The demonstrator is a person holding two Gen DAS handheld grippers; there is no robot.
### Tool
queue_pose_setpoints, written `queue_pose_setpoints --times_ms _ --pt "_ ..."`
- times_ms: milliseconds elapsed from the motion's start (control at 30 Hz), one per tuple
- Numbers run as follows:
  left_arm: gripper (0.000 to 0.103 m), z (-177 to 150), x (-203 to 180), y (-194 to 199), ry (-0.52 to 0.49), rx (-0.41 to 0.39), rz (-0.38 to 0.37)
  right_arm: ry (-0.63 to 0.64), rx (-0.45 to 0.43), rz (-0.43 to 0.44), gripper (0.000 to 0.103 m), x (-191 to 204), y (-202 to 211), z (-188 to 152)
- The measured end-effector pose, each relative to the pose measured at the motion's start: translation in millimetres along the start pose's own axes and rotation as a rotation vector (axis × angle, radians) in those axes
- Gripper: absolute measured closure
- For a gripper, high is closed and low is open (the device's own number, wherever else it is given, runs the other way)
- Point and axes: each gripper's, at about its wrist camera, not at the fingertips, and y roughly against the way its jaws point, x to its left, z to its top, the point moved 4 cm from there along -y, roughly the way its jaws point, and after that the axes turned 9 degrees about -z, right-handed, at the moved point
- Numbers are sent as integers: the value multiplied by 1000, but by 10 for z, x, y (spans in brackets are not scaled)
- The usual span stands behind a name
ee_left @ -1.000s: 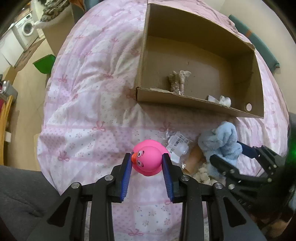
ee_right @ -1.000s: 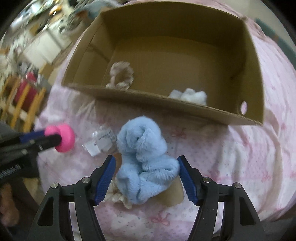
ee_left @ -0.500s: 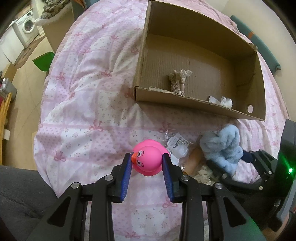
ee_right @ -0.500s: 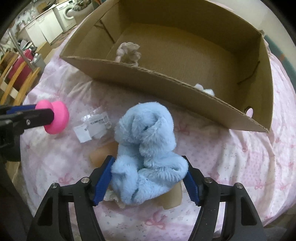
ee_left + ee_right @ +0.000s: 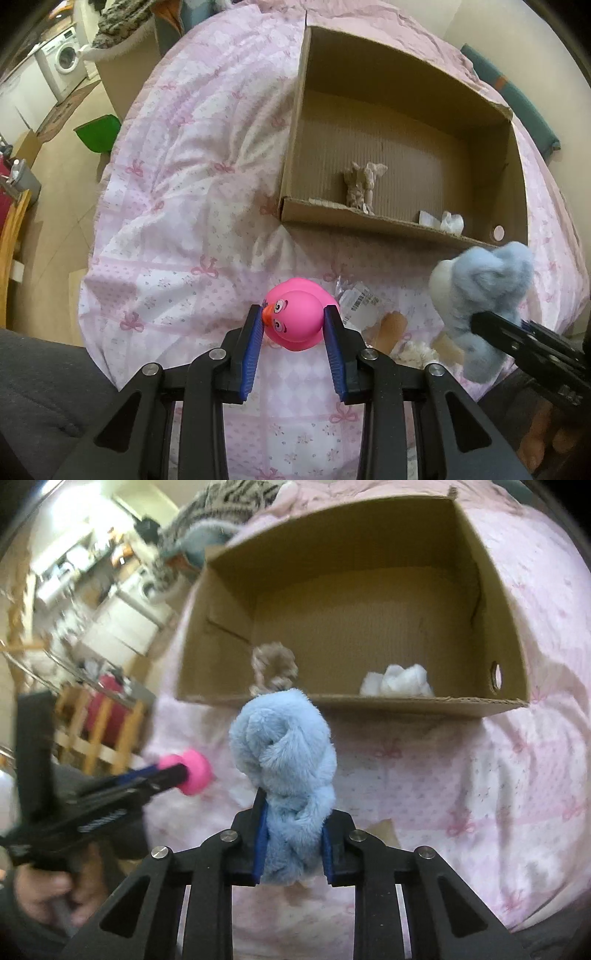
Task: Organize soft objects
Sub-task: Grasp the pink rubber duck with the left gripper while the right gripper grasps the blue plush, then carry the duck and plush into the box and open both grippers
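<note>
The right gripper (image 5: 291,843) is closing its jaws on the blue plush toy (image 5: 284,753), and the blue pads are already pinching its lower part into a narrow waist while the fluffy bulk is bulging up above the fingertips; in the left wrist view the same toy (image 5: 484,291) is hanging off the bedding in that gripper's black fingers (image 5: 495,328). The left gripper (image 5: 293,336) is holding its jaws part-way open around the pink rubber duck (image 5: 293,319), both blue pads pressing against the duck's sides, its orange beak pointing toward the left pad. Just past the duck, a clear plastic packet with a barcode label (image 5: 360,299) is lying on the pink quilt (image 5: 177,221), and beside it a tan item and some whitish fluff (image 5: 413,350) are sitting close together, too hidden to name. Farther out, the open cardboard box (image 5: 369,705) is resting on the quilt with its near wall facing both grippers; inside it, a beige knotted rope toy (image 5: 275,666) is sitting toward the left and a white fluffy wad (image 5: 397,681) toward the right, well apart from each other. A hand (image 5: 48,893) is gripping the left gripper's handle at the lower left of the right wrist view. Beyond the bed, a washing machine (image 5: 62,62) and a green bin (image 5: 98,133) are standing on the floor.
</note>
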Motion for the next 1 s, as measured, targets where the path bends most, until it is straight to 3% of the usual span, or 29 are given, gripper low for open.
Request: queue_pose_setpoints --times_ms 100,433,733,1000 --pt "73 2 -24 54 -13 -24 0 -4 -18 33 78 2 113 -29" --pt "73 -27 -98 80 -58 -41 29 14 -13 -20 78 130 51 -54" --pt "73 -11 -113 95 -60 -50 32 1 -30 -8 78 169 41 -40" --pt "73 284 -224 437 -71 -121 16 -17 -76 0 78 125 342 18"
